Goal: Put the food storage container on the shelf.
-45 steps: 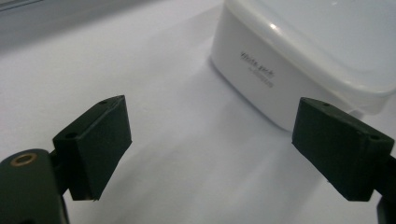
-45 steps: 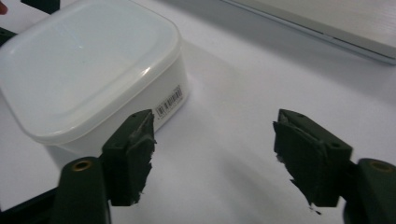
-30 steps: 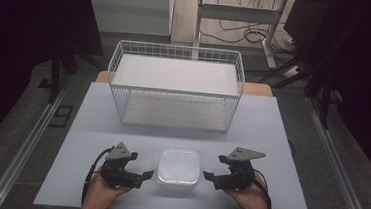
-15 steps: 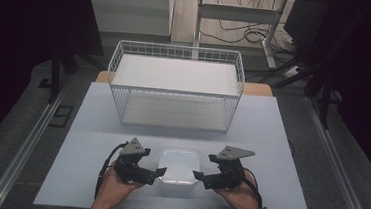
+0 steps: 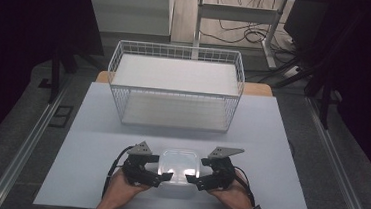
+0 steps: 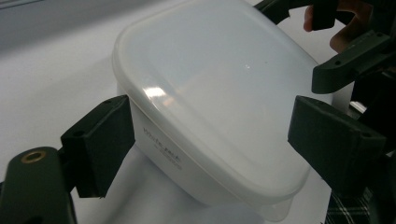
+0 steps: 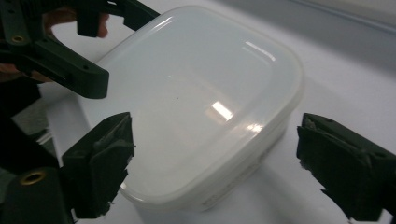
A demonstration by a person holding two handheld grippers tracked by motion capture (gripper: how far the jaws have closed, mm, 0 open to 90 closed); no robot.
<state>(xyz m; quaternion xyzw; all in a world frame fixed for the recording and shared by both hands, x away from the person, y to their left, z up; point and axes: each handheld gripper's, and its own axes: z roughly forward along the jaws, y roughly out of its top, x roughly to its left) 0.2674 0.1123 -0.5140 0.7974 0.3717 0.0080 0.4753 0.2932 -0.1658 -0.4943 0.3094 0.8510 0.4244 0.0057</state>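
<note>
A: State of each claw?

B: Left claw (image 5: pixel 160 175) and right claw (image 5: pixel 198 181) both gape, jaws straddling opposite corners of the lidded plastic container (image 5: pixel 180 170); the left has just narrowed slightly, pads not pressing.

A: Location?

B: Near bench (image 5: pixel 90 147) edge, well short of the wire basket (image 5: pixel 174 91). A two-sided hold likely keeps it level.

Between the matt black plastic fingers (image 6: pixel 100 144) sits a translucent plastic container (image 6: pixel 210 98) with a smooth glossy lid; beyond them, a white wire basket (image 5: pixel 175 86).
</note>
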